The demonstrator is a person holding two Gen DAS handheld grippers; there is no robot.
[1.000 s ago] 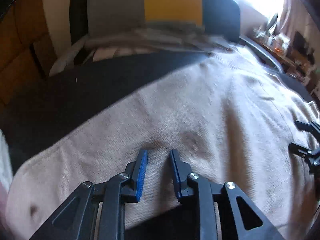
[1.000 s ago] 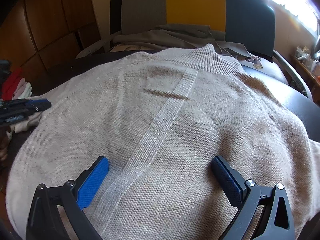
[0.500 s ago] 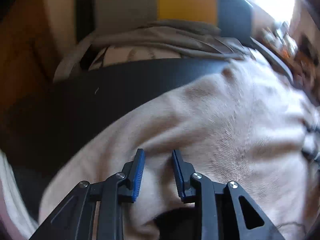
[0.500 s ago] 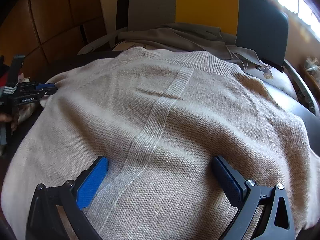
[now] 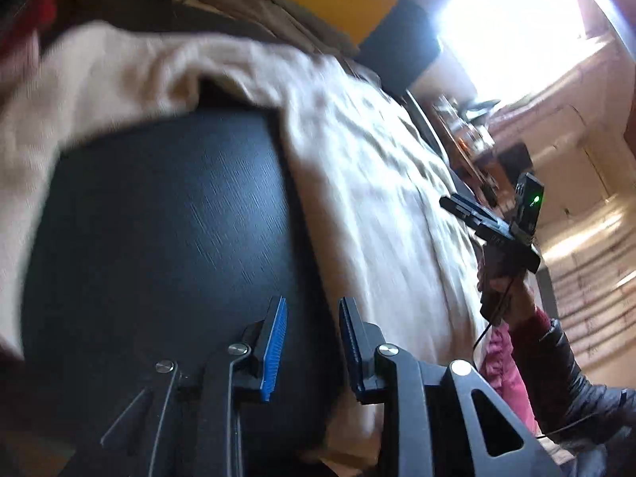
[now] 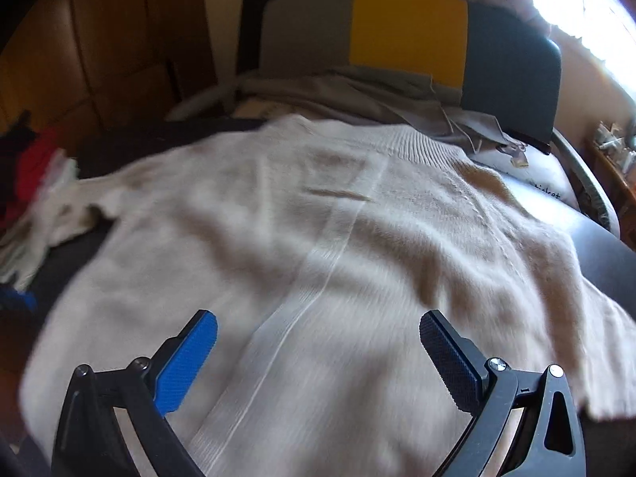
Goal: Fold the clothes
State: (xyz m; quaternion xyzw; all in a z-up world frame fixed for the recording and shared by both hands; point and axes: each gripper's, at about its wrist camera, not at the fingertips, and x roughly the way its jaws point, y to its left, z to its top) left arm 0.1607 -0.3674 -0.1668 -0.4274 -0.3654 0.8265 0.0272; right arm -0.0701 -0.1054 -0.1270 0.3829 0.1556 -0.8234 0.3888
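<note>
A beige knit sweater (image 6: 318, 218) lies spread face-down on the black table (image 6: 604, 246), collar toward the chair. One sleeve (image 6: 59, 206) trails off to the left. My right gripper (image 6: 318, 318) hovers wide open over the sweater's lower middle, straddling the central rib stripe. The left wrist view is tilted and blurred. There my left gripper (image 5: 312, 302) sits over bare table (image 5: 167, 218) beside the sweater's edge (image 5: 377, 183), its blue pads a narrow gap apart with only table showing between them. The right gripper (image 5: 469, 210) appears at the far side, held by a hand.
A grey, yellow and dark chair (image 6: 409, 31) stands behind the table with a grey garment (image 6: 357, 91) draped on it. Red clothes (image 6: 35, 155) and pale clothes (image 6: 24, 238) pile at the left. A person's dark sleeve (image 5: 556, 353) is at the right.
The left gripper has swung off the sweater to over bare table at its edge and tilted. The sweater's left side and sleeve have shifted. The right gripper stays wide open, hardly moved.
</note>
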